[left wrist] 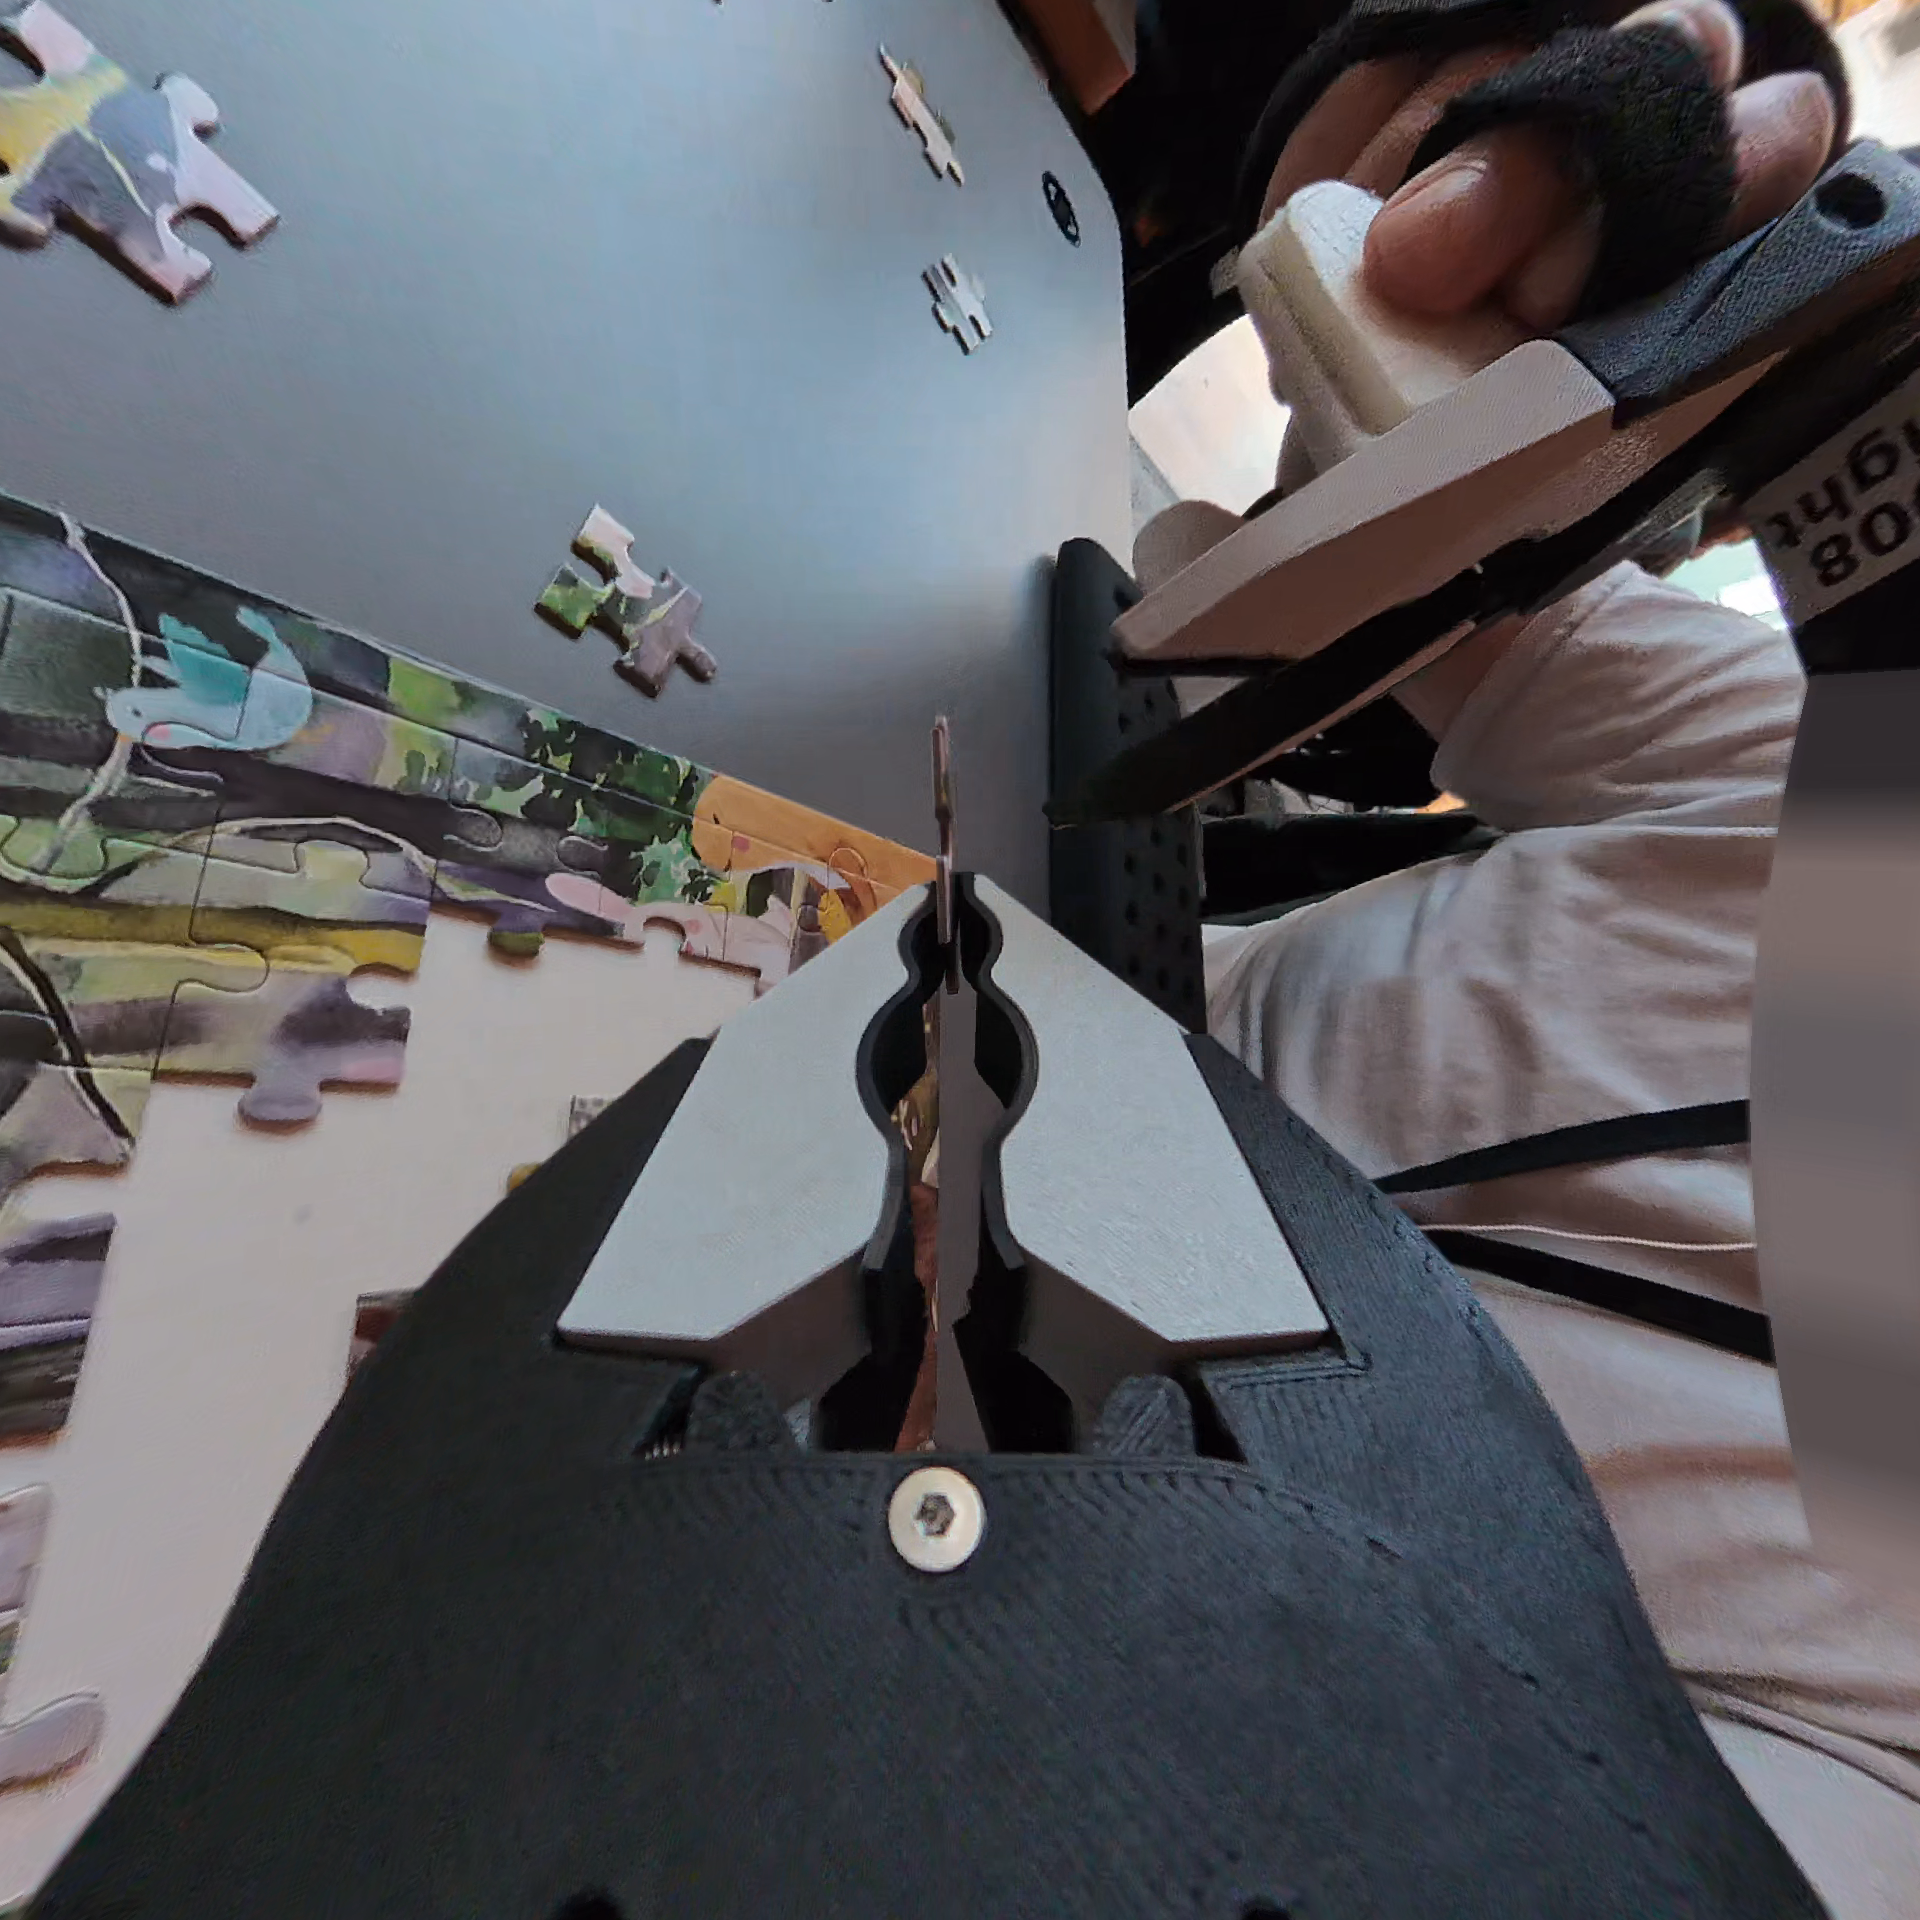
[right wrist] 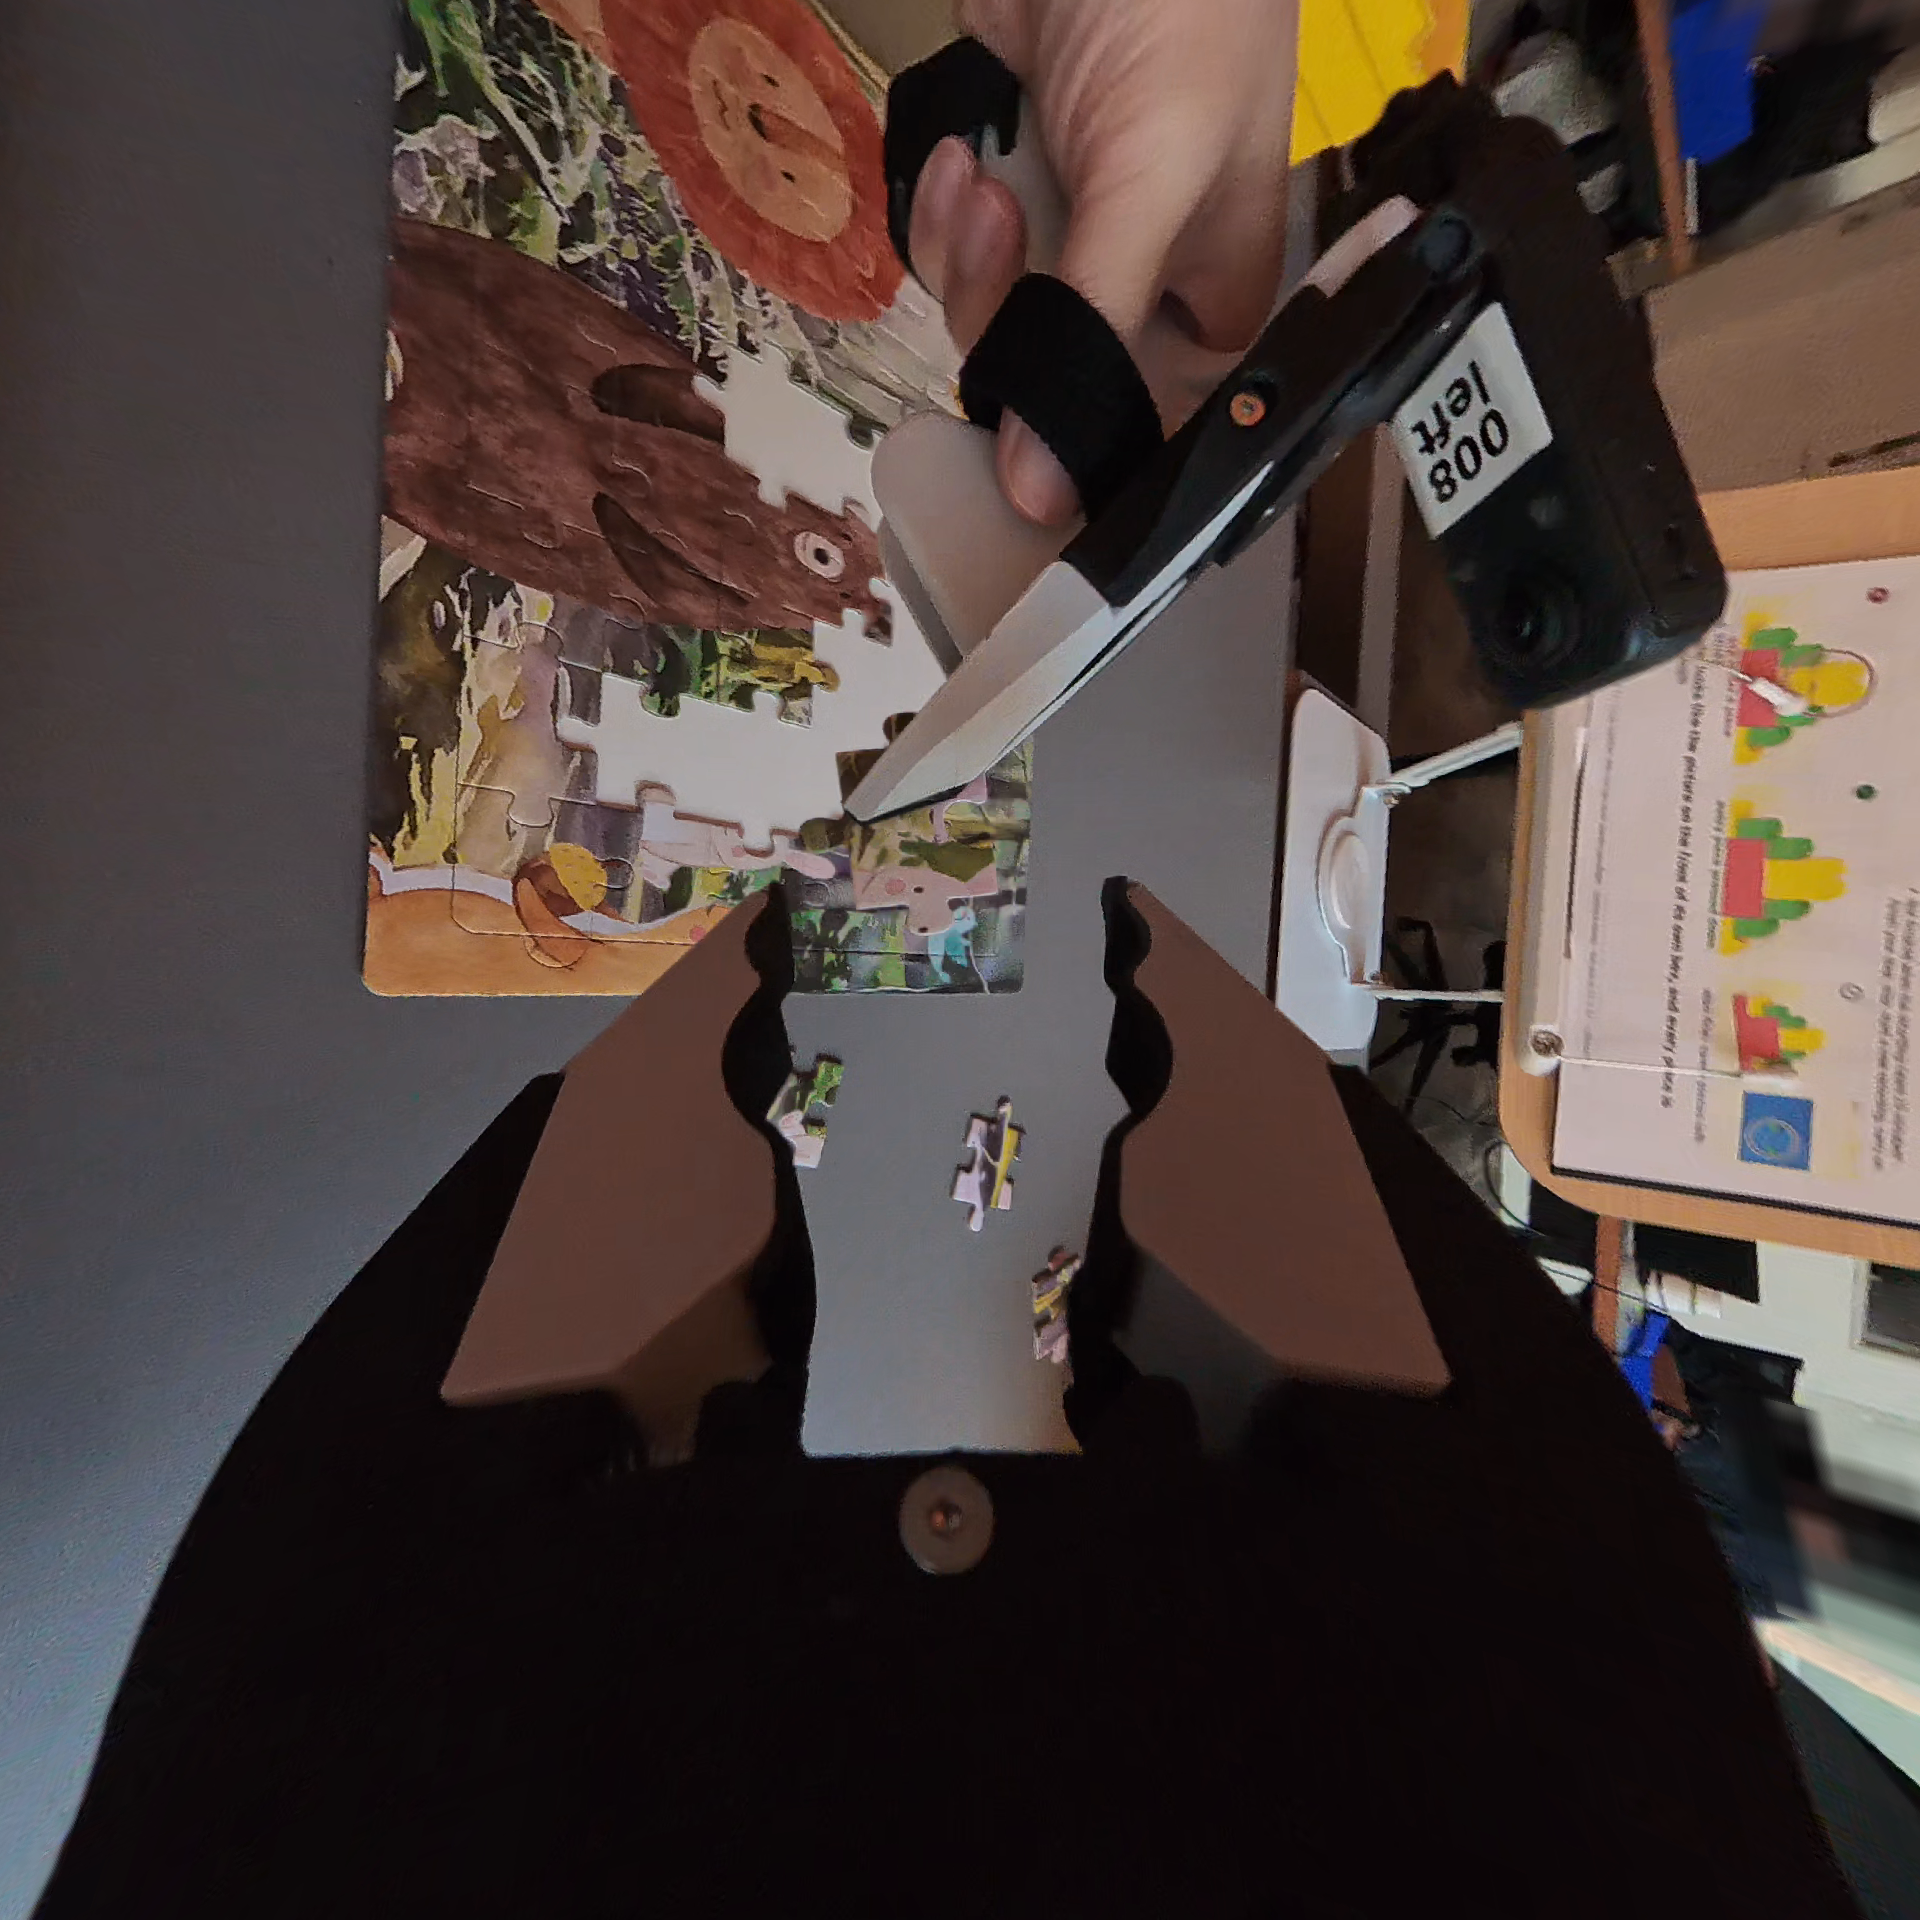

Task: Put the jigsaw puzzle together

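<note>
A smooth grey tabletop (right wrist: 187, 623) carries a partly assembled cardboard jigsaw puzzle (right wrist: 540, 499) painted with an orange lion face and a brown animal, its white backing showing through several unfilled gaps. Loose, pastel-toned puzzle pieces lie on the bare grey beside it: a green-and-lilac one (right wrist: 808, 1110), a lilac-and-yellow one (right wrist: 990, 1164) and a third (right wrist: 1055, 1304) partly hidden by the right finger. Past the table edge stand a white plastic stand (right wrist: 1335, 873) and a pale wooden board bearing a printed sheet with coloured block drawings (right wrist: 1766, 914), with cluttered shelving behind. The left gripper (left wrist: 945, 914) is clenched on a thin puzzle piece (left wrist: 941, 790) held edge-on, its tip poking out beyond the silver-grey fingers (left wrist: 790, 1122); from the right wrist view that same gripper's tip sits low over the puzzle's near right area, whether touching I cannot tell. The right gripper (right wrist: 940, 904) hangs released, jaws spread wide and holding nothing, above the loose pieces.
</note>
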`<control>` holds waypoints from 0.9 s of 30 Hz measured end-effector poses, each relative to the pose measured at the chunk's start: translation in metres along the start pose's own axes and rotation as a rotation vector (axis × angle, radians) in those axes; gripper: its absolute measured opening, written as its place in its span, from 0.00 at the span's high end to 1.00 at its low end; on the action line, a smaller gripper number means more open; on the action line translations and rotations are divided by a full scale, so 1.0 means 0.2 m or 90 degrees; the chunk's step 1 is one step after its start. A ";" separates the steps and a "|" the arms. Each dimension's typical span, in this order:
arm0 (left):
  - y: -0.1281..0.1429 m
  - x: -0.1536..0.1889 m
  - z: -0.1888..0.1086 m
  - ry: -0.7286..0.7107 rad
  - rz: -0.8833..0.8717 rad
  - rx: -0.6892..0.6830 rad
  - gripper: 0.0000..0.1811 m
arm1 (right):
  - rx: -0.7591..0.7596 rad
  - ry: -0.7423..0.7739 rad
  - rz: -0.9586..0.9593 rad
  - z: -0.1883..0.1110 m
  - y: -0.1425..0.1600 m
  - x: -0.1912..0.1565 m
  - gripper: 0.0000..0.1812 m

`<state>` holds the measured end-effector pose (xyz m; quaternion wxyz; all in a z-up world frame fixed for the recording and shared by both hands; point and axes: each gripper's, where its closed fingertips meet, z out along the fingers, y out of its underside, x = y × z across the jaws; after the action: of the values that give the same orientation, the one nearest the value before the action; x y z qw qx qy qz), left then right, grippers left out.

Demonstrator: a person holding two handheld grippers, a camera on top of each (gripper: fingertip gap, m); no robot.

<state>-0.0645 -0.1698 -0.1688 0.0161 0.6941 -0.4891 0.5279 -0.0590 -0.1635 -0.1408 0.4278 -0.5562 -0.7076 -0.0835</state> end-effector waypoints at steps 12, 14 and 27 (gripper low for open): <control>0.06 -0.03 0.01 -0.013 0.013 -0.044 1.00 | -0.014 -0.074 -0.019 0.15 0.00 -0.07 0.81; 0.07 -0.05 0.01 -0.016 0.009 -0.054 1.00 | -0.007 -0.093 -0.002 0.17 0.00 -0.09 0.84; 0.09 -0.24 -0.25 -0.103 -0.084 0.009 0.88 | 0.003 -0.281 0.284 0.37 0.08 -0.21 0.84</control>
<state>-0.1109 -0.1202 -0.1917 0.0064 0.7654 -0.4386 0.4709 -0.0830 -0.1429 -0.2221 0.2728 -0.7014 -0.6441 0.1370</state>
